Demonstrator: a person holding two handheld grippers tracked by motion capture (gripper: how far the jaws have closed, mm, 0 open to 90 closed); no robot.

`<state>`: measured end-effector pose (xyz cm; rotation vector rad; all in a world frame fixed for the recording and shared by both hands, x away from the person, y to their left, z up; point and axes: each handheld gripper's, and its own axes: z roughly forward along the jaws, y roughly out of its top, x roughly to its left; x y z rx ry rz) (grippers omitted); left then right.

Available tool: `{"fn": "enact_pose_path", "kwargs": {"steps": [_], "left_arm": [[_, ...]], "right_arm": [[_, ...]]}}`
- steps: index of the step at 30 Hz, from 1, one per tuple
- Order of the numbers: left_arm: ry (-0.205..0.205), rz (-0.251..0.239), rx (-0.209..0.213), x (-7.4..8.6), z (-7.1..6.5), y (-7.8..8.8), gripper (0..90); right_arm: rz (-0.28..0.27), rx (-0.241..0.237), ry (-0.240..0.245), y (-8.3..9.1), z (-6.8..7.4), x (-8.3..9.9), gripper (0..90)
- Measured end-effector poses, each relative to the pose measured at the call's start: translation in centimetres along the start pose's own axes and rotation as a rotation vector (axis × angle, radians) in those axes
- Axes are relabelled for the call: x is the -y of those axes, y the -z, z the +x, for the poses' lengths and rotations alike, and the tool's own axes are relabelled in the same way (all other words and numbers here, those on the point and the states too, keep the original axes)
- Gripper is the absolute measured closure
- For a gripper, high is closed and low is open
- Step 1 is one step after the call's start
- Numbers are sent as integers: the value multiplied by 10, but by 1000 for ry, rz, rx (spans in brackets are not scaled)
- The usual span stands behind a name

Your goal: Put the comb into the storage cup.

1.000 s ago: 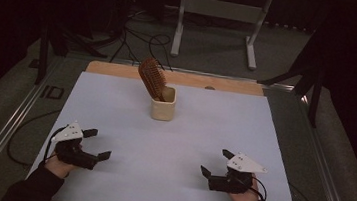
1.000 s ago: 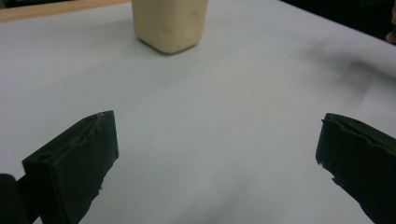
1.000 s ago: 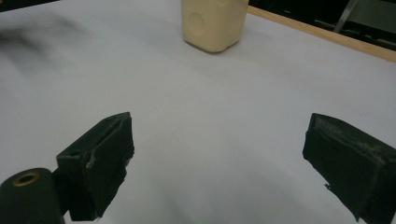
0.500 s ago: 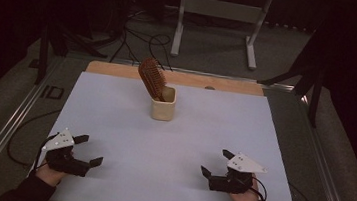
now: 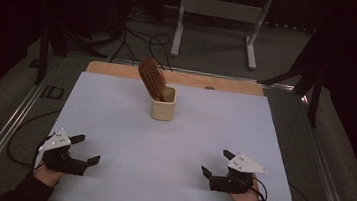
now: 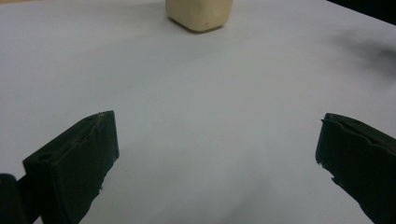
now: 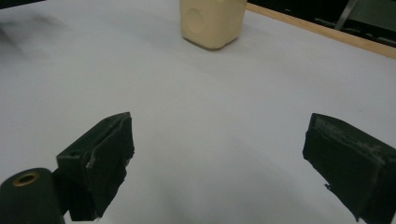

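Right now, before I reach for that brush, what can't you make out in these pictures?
- Hairbrush handle: high view, hidden inside the cream cup.
- Cup top and the brush: both gripper views, cut off by the upper edge.
- Small dark spot on the wooden strip: high view, too small to identify.
- Left gripper and right gripper bodies: gripper views, cut off by the bottom edge.

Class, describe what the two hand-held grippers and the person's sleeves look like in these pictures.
Each hand-held gripper, left and right, is black with two blocky jaws whose edges look scuffed. Each carries a pale grey three-cornered plate on top. A thin black cable loops away from the left one across the table. The sleeves are dark.
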<state>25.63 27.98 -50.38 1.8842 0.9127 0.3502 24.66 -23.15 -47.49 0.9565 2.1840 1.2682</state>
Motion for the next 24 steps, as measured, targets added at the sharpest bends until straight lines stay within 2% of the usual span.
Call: {"fn": "enact_pose_path", "kwargs": {"steps": [24], "left_arm": [[-9, -6, 29, -1, -6, -1, 3]], "right_arm": [[11, 0, 0, -1, -1, 3, 87]]}}
